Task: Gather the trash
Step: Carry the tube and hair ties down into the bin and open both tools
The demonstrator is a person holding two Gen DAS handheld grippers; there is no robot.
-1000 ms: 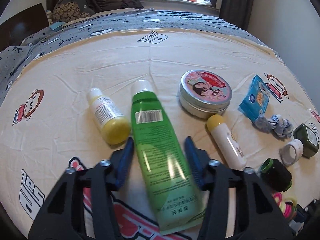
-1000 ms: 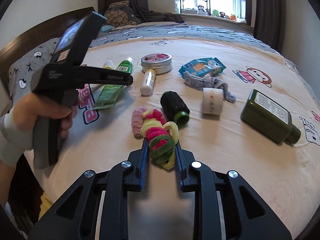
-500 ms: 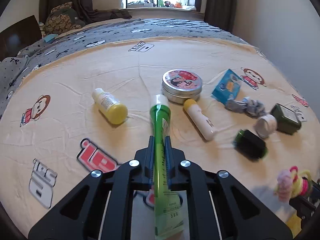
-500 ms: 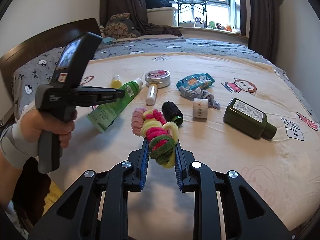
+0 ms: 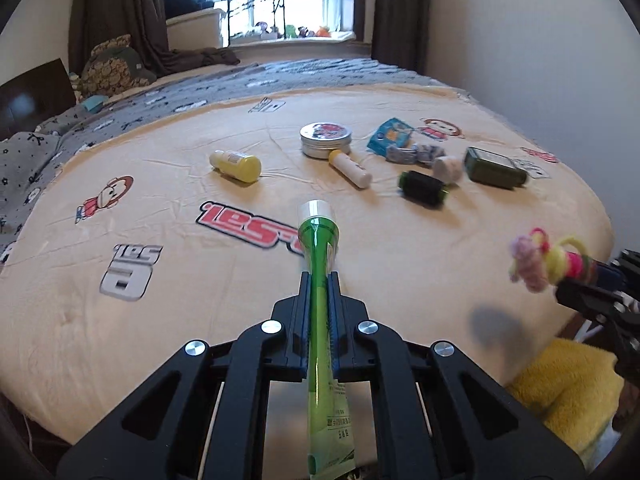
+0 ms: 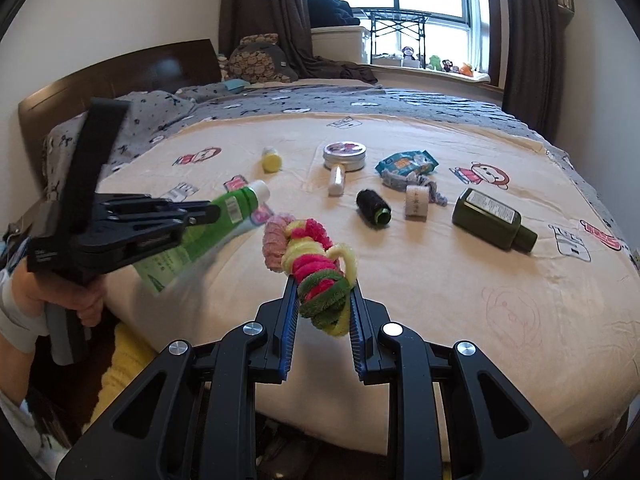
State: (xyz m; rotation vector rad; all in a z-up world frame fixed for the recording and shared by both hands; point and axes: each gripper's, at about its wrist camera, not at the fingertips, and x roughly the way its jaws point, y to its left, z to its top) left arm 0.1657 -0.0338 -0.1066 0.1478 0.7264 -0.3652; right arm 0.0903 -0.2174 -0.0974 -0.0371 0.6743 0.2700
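Observation:
My left gripper (image 5: 319,280) is shut on a green tube with a white cap (image 5: 318,240) and holds it in the air above the near edge of the bed; it also shows in the right wrist view (image 6: 224,216). My right gripper (image 6: 322,284) is shut on a bunch of pink, yellow and green hair ties (image 6: 312,256), lifted off the bed; the bunch shows at the right of the left wrist view (image 5: 544,260).
On the cream blanket (image 6: 460,280) lie a yellow bottle (image 5: 236,165), a round tin (image 5: 326,139), a white stick tube (image 5: 350,168), a blue packet (image 5: 390,138), a black roller (image 5: 424,190), a tape roll (image 6: 417,202) and a dark green bottle (image 6: 492,220). A yellow cloth (image 5: 564,384) lies beside the bed.
Both grippers have pulled back and up from the bed with their loads. The green tube went from lying between open fingers to being gripped and lifted.

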